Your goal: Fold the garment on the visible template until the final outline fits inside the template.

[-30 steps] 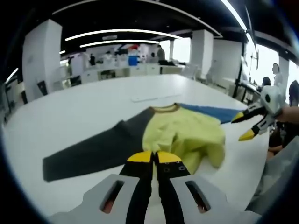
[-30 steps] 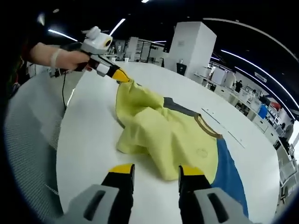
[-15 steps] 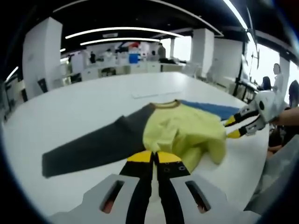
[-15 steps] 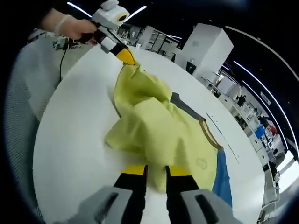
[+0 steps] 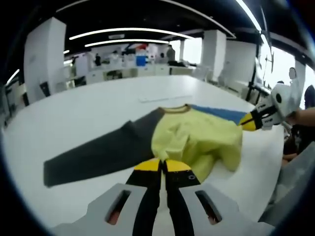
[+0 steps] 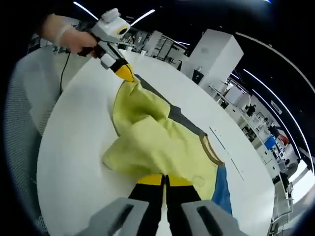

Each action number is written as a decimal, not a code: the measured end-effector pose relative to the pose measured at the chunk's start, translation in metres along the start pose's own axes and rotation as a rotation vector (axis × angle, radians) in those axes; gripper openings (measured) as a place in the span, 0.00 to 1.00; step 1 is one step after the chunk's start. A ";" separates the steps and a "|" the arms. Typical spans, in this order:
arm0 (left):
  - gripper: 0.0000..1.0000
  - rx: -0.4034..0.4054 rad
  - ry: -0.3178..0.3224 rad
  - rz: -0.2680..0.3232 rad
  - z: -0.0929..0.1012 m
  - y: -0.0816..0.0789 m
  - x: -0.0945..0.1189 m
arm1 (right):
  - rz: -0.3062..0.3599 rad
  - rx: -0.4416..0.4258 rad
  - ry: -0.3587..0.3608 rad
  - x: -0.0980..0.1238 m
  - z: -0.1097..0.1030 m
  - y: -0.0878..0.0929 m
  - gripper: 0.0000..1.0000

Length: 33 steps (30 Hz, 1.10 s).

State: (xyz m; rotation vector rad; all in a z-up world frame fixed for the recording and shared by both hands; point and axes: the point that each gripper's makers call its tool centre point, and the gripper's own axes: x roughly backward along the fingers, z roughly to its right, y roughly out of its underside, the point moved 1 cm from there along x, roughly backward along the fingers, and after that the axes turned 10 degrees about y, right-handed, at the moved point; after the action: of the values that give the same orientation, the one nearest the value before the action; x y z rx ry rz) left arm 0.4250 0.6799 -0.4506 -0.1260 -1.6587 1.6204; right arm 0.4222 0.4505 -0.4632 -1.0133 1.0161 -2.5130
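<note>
A garment with a yellow body, a dark grey sleeve and a blue sleeve lies bunched on the white table. My left gripper is shut on the yellow hem at the near edge. In the same view my right gripper comes in from the right, shut on the yellow cloth's far side. In the right gripper view, my right gripper pinches the yellow garment, and my left gripper holds its far corner, pulled taut. The grey sleeve and blue sleeve peek out behind.
A thin white strip lies on the table beyond the garment. The table's edge curves close by, with a grey mesh chair beside it. A hand holds the left gripper. Pillars, desks and people stand far behind.
My right gripper came down to the yellow cloth and its jaws went from open to shut on it. The left gripper kept its hold; the cloth between them is stretched more.
</note>
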 end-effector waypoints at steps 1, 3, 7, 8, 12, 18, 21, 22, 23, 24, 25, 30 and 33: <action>0.00 -0.001 0.000 0.001 0.000 0.000 0.000 | 0.003 0.001 0.003 -0.001 0.003 -0.003 0.00; 0.00 -0.001 0.002 0.003 0.000 -0.001 0.000 | 0.009 0.008 0.004 -0.005 0.010 -0.009 0.00; 0.00 -0.003 0.002 0.002 0.000 -0.001 0.000 | 0.015 0.046 -0.006 -0.012 0.017 -0.019 0.00; 0.00 -0.004 0.002 0.001 -0.001 -0.001 0.000 | 0.012 0.056 -0.013 -0.015 0.018 -0.020 0.00; 0.00 -0.001 0.001 -0.003 -0.001 0.000 -0.001 | 0.003 0.085 -0.038 -0.033 0.021 -0.025 0.00; 0.00 0.002 0.003 -0.012 -0.002 0.002 -0.003 | -0.006 0.084 -0.066 -0.054 0.022 -0.029 0.00; 0.00 0.003 0.004 -0.015 -0.002 0.003 -0.003 | -0.007 0.072 -0.077 -0.063 0.021 -0.029 0.00; 0.00 0.005 0.004 -0.014 -0.002 0.004 -0.003 | -0.007 0.070 -0.079 -0.063 0.020 -0.030 0.00; 0.00 0.006 0.005 -0.015 -0.002 0.004 -0.003 | -0.010 0.069 -0.081 -0.065 0.020 -0.029 0.00; 0.00 0.007 0.004 -0.015 -0.002 0.004 -0.003 | -0.012 0.069 -0.083 -0.063 0.018 -0.029 0.00; 0.00 0.005 0.003 -0.015 -0.003 0.004 -0.003 | -0.014 0.064 -0.086 -0.063 0.018 -0.029 0.00; 0.00 0.006 0.005 -0.018 -0.002 0.004 -0.003 | -0.018 0.056 -0.089 -0.063 0.017 -0.027 0.00; 0.00 0.005 0.007 -0.018 0.000 0.003 -0.004 | -0.021 0.041 -0.086 -0.061 0.018 -0.027 0.00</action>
State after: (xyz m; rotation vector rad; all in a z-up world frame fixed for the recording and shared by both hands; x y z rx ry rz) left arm 0.4264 0.6785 -0.4555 -0.1139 -1.6461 1.6083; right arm 0.4796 0.4892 -0.4667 -1.1150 0.9305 -2.4728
